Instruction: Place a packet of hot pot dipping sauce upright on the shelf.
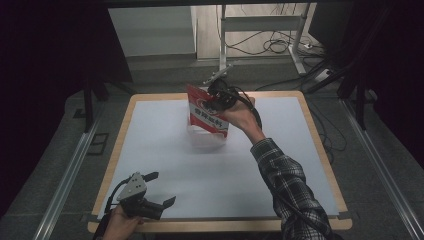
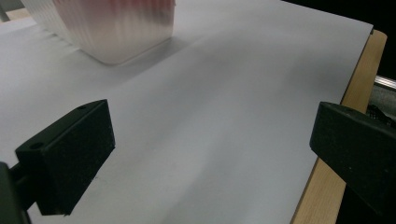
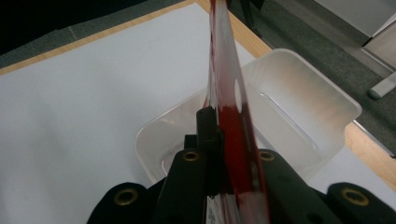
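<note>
A red and white snack packet (image 1: pixel 206 114) hangs over a clear plastic tub (image 1: pixel 204 138) in the middle of the table. My right gripper (image 1: pixel 216 97) is shut on the packet's upper edge. In the right gripper view the packet (image 3: pixel 232 112) runs edge-on between the jaws, above the tub (image 3: pixel 299 112), which looks empty inside. My left gripper (image 1: pixel 162 189) rests near the table's front left corner, open, with nothing between its fingers (image 2: pixel 70 156). The tub's ribbed wall (image 2: pixel 116 28) shows at the top left of the left gripper view.
A white sheet (image 1: pixel 165 160) covers the wooden table (image 1: pixel 220 226). Its right edge (image 2: pixel 327 186) lies close to my left gripper. Beyond the table's far side stand a metal frame (image 1: pixel 260 22) and loose cables (image 1: pixel 277 45) on the floor.
</note>
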`<state>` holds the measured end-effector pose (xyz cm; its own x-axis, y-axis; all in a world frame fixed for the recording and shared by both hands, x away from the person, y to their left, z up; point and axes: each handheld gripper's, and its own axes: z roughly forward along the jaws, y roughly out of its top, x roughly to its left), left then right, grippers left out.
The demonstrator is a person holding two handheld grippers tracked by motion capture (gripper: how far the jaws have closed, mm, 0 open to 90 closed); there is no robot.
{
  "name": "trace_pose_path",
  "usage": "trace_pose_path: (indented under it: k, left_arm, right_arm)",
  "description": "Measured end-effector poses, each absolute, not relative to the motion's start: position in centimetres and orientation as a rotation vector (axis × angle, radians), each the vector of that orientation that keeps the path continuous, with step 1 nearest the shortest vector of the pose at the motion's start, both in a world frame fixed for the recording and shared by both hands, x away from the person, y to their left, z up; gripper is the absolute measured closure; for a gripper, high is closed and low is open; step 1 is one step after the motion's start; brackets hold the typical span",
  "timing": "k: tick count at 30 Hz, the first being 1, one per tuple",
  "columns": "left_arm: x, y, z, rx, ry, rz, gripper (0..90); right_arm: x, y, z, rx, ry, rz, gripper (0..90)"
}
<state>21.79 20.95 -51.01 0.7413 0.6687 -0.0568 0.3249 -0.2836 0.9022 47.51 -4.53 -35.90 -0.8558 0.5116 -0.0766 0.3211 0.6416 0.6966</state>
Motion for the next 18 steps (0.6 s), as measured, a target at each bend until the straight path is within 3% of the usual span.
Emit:
trace_pose_path:
  k: [11, 18]
  left_arm:
    - [21.8, 20.9, -51.0, 1.892, 0.761, 0.411, 0.0]
    - [21.8, 20.9, -51.0, 1.89, 0.762, 0.41, 0.0]
  right_arm:
    - [48.1, -4.4, -37.4, 0.68, 2.604, 0.995, 86.9]
    - [47.8, -4.5, -37.0, 0.651, 2.58, 1.002, 67.5]
